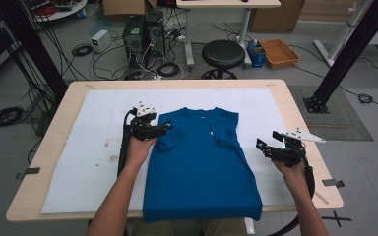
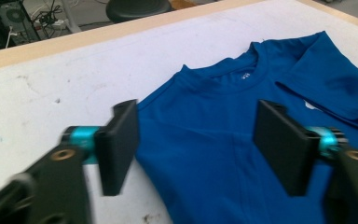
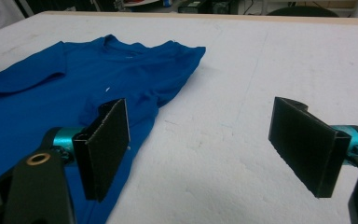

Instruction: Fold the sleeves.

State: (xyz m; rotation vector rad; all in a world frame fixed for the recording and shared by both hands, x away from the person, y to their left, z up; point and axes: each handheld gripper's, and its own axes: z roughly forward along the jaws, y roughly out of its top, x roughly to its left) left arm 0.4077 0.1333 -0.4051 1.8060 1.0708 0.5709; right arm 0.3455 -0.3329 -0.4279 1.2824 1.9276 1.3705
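Plainly, the work in hand is folding a blue T-shirt (image 1: 202,162), which lies flat and face up on the white mat (image 1: 88,147) covering the desk (image 1: 295,105), collar toward the far edge and hem hanging a little over the near edge by the person. Both sleeves are already turned inward onto the chest, which narrows the garment into a rough rectangle, probably so the body can be folded next.

The left gripper (image 1: 166,127) sits at the shirt's left shoulder, just beside the folded sleeve; in the left gripper view its fingers (image 2: 121,142) stand released and well apart, straddling the shoulder edge with cloth between them but not pinched. That placement suits either letting go of the sleeve or reaching for the side seam; I cannot tell which.

The right gripper (image 1: 268,146) hovers over bare mat, apart from the shirt's right edge. Its fingers (image 3: 105,144) are likewise spread wide and hold nothing, with one finger near the cloth's border in the right gripper view. Held off like this, it leaves the fabric undisturbed while standing ready to take the right side.
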